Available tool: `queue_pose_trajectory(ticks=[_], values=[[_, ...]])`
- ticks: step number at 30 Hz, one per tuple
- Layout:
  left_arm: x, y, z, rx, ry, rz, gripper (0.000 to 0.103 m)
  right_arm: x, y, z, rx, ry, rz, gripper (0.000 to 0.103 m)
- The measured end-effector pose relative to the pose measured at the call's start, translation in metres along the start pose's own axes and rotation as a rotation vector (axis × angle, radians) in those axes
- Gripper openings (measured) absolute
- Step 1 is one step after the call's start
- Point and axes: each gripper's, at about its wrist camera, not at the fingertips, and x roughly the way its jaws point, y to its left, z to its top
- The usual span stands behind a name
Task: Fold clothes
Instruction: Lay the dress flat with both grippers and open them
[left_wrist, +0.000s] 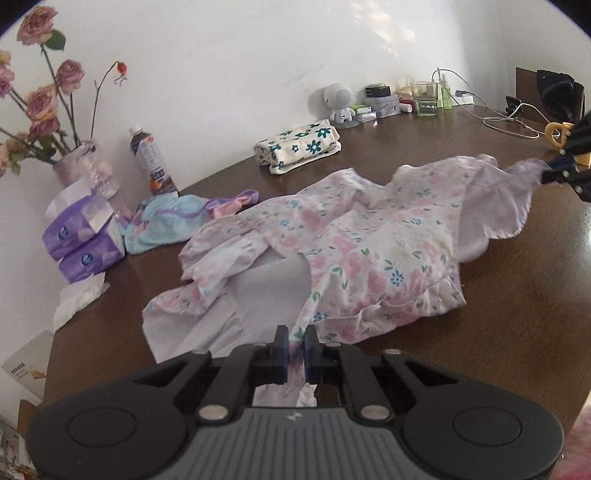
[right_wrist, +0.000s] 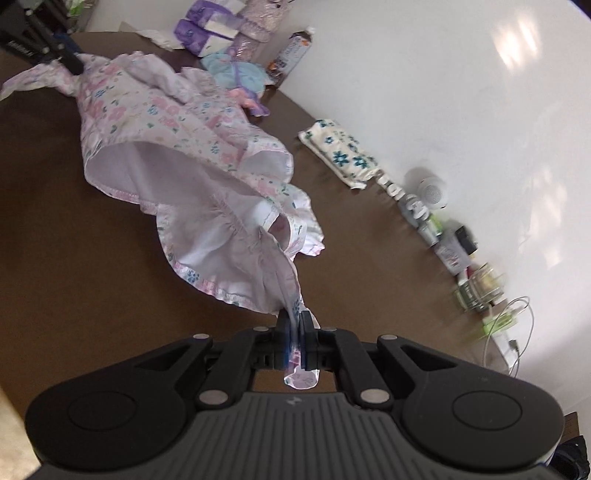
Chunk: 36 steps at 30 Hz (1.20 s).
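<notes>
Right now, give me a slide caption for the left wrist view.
Left gripper and right gripper pinch opposite ends of a pink floral cotton dress on a brown wooden table.

Dark brown wooden worktop (left_wrist: 517, 314) set against a white wall, carrying a pink floral garment (left_wrist: 354, 251) spread mid-surface, a folded blue-flowered cloth (left_wrist: 299, 146), a crumpled light-blue garment (left_wrist: 166, 225), 2 purple tissue packs (left_wrist: 83, 240), a bottle (left_wrist: 151, 160), a vase of dried roses (left_wrist: 85, 166).

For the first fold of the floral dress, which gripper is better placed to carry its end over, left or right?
Probably right. The right gripper holds a lifted end of the floral dress, free to swing over. The left gripper pinches cloth low near the table, so it can anchor.
</notes>
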Motion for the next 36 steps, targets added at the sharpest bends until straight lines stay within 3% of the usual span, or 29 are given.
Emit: queue_pose_trajectory(ticks=[9, 21, 22, 23, 24, 25, 26, 28, 32, 34, 36], values=[[-0.016, 0.012, -0.022, 0.013, 0.066, -0.061, 0.007, -0.026, 0.037, -0.024, 0.015, 0.073, 0.046, 0.004], [-0.002, 0.009, -0.036, 0.033, 0.115, -0.099, 0.007, -0.021, 0.045, -0.03, 0.103, 0.102, 0.049, 0.008], [-0.003, 0.009, -0.036, 0.027, 0.118, -0.104, 0.01, -0.022, 0.045, -0.03, 0.116, 0.103, 0.051, 0.01], [-0.003, 0.01, -0.036, 0.018, 0.12, -0.112, 0.012, -0.024, 0.044, -0.03, 0.139, 0.099, 0.05, 0.023], [-0.004, 0.011, -0.036, 0.004, 0.121, -0.122, 0.014, -0.027, 0.043, -0.03, 0.163, 0.095, 0.049, 0.047], [-0.005, 0.012, -0.037, -0.011, 0.121, -0.133, 0.021, -0.03, 0.039, -0.03, 0.192, 0.081, 0.058, 0.055], [-0.007, 0.013, -0.037, -0.026, 0.12, -0.142, 0.029, -0.034, 0.036, -0.029, 0.221, 0.067, 0.067, 0.059], [-0.012, 0.016, -0.036, -0.05, 0.095, -0.142, 0.061, -0.043, 0.024, -0.026, 0.293, 0.031, 0.1, 0.059], [-0.025, 0.023, -0.029, -0.105, 0.03, -0.151, 0.068, -0.05, 0.011, -0.018, 0.363, -0.022, 0.107, 0.065], [-0.03, 0.028, -0.025, -0.136, -0.002, -0.156, 0.08, -0.045, 0.009, -0.012, 0.37, -0.04, 0.094, 0.068], [-0.032, 0.035, -0.02, -0.168, -0.028, -0.141, 0.082, -0.039, 0.009, -0.006, 0.38, -0.057, 0.09, 0.069]])
